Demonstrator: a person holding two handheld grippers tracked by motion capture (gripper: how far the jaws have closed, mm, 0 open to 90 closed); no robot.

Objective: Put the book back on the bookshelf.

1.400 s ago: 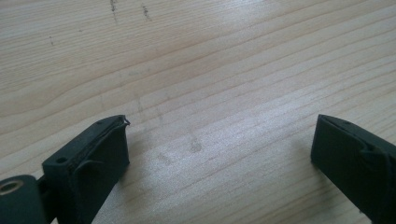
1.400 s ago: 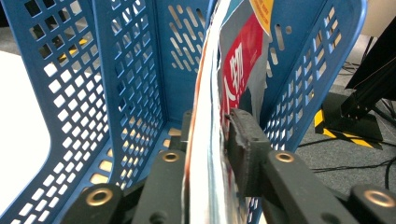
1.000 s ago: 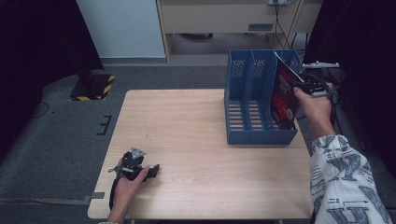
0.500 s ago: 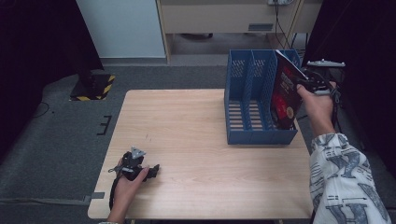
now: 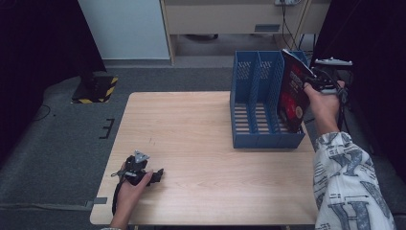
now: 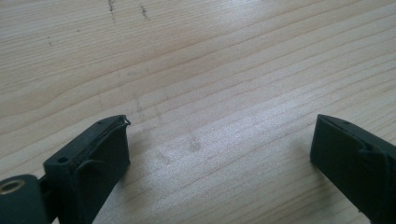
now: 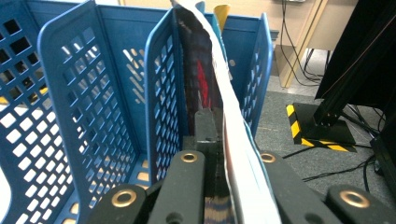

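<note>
**Inspector:** High view first. Where is the magazine [image 5: 293,91] in relation to the blue file rack [image 5: 253,120]?

**Operator:** I hold it in the right gripper [image 5: 313,81], tilted, its lower edge already inside the rack's rightmost slot and its top leaning out above the rack's rim. My jaws are clenched on the edge nearest me, so I can steer it down between the dividers. I judge the insertion as part done: the magazine is not yet seated on the rack's floor.

**Inspector:** Does the right gripper view confirm the grip?

**Operator:** Yes. The magazine [image 7: 219,93] runs straight up from between my two black jaws, pinched tight, with a perforated divider [image 7: 163,93] of the rack just to its left. It curves a little, so I keep it edge-on to the slot.

**Inspector:** And the left gripper [image 5: 143,173]?

**Operator:** It rests on the wooden table [image 5: 201,143], well apart from the rack, toward the near left corner. In the left gripper view its jaws stand released, wide apart, with bare tabletop [image 6: 196,84] between them. I judge it is parked there to stay out of the way.

**Inspector:** Counts?

**Operator:** One magazine, one rack with three slots, two grippers, one table. The two slots left of the magazine hold nothing that I can see.
</note>
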